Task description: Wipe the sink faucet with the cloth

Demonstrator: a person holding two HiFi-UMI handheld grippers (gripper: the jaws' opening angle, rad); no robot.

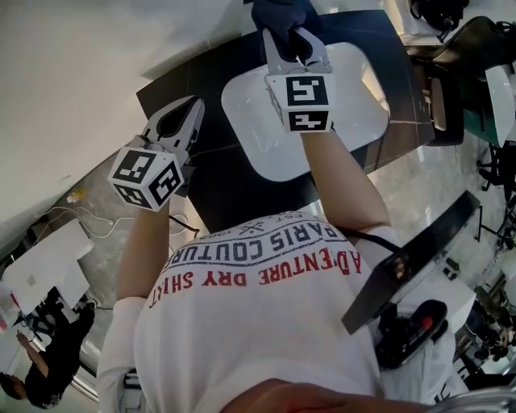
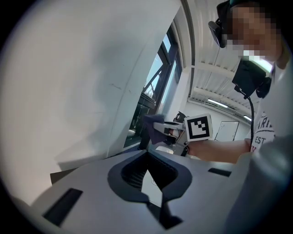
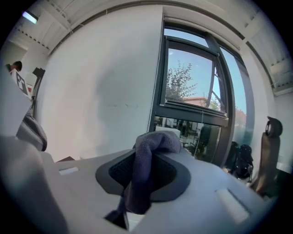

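Over the far edge of the white sink, the right gripper was clamped on a dark blue cloth — raised, it seemed, ready to wipe. The left gripper hung left of the sink, jaws together on nothing — probably just kept clear. No faucet showed.

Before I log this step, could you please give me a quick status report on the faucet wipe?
Left hand-held gripper shut, empty, beside sink. Right hand-held gripper shut on cloth, over sink. Faucet not visible. No obstruction seen.
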